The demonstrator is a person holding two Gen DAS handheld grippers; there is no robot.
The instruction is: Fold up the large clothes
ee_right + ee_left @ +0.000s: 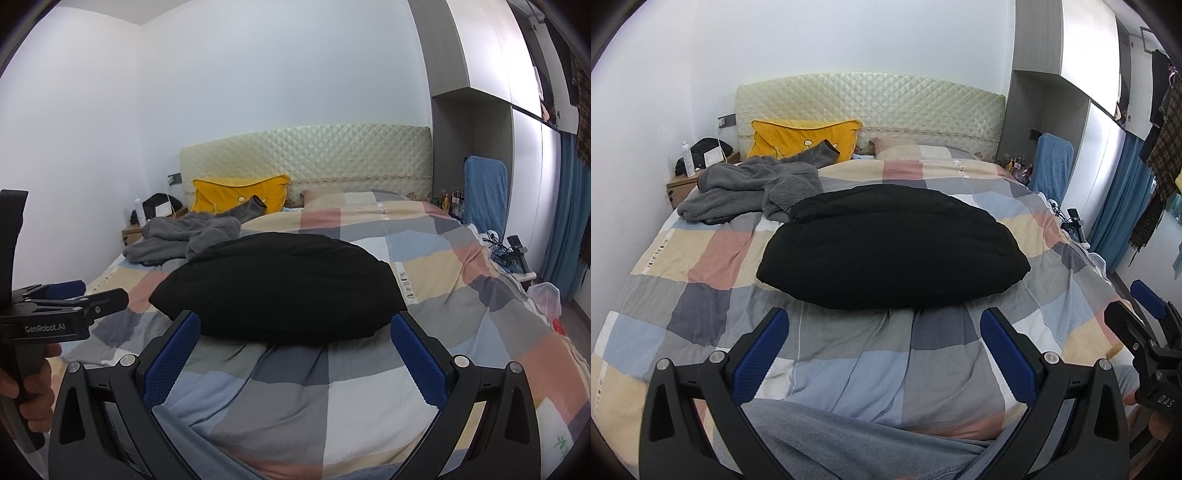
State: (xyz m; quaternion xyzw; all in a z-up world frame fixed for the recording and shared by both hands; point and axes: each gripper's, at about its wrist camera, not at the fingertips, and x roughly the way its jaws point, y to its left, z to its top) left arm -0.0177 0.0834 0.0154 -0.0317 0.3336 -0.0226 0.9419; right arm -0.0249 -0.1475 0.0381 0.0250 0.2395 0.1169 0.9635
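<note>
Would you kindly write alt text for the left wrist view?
Open left tool hovers above a checked quilt, facing a folded black garment. A crumpled grey garment and yellow pillow lie beyond, near the headboard.

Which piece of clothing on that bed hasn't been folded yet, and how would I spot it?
Start at the quilted cream headboard and drop to the yellow pillow leaning against it. Just in front lies the crumpled grey fleece garment, one sleeve resting up on the pillow. Unlike the smooth black folded bundle beside it, it is fuzzy, pale and rumpled.
</note>
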